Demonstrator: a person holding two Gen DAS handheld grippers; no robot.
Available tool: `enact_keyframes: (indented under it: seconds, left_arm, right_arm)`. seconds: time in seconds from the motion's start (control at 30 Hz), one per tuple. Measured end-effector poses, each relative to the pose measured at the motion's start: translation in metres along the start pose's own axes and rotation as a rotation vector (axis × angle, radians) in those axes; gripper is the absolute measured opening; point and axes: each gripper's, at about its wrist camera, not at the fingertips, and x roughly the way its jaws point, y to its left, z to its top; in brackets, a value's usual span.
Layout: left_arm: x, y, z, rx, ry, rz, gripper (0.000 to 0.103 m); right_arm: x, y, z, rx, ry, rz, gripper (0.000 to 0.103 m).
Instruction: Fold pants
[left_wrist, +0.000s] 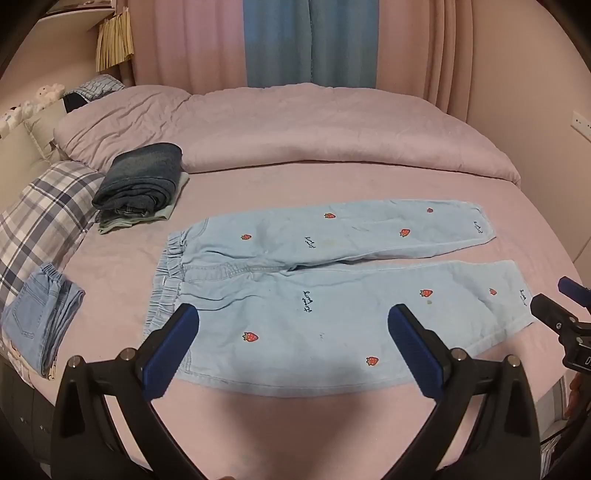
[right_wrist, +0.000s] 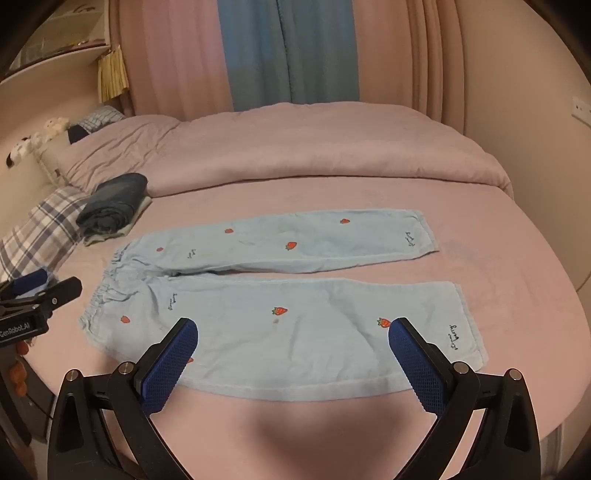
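Note:
Light blue pants (left_wrist: 332, 295) with red strawberry prints lie flat on the pink bed, waistband to the left, both legs stretched to the right; the same pants (right_wrist: 295, 317) fill the right wrist view. My left gripper (left_wrist: 293, 317) hovers open above the near leg close to the waistband, nothing between its blue pads. My right gripper (right_wrist: 293, 328) hovers open above the near leg towards its cuff, also with nothing in it. In the left wrist view the right gripper (left_wrist: 554, 306) shows at the right edge; in the right wrist view the left gripper (right_wrist: 44, 288) shows at the left edge.
A stack of folded dark jeans (left_wrist: 142, 181) sits behind the waistband. Another folded light denim piece (left_wrist: 40, 317) lies at the bed's left edge by a plaid pillow (left_wrist: 48, 214). A bunched pink duvet (left_wrist: 314, 129) covers the far half of the bed.

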Motion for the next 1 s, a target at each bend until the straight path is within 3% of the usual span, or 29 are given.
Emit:
enact_keyframes:
  seconds: [0.8, 1.0]
  left_arm:
    - [0.0037, -0.0038, -0.0026, 0.067, -0.009, -0.001, 0.103]
    - [0.0027, -0.0083, -0.0022, 0.081, -0.06, 0.0, 0.102]
  right_arm:
    - [0.0032, -0.0002, 0.0021, -0.004, -0.003, -0.004, 0.103]
    - [0.0024, -0.0015, 0.0024, -0.002, 0.002, 0.002, 0.103]
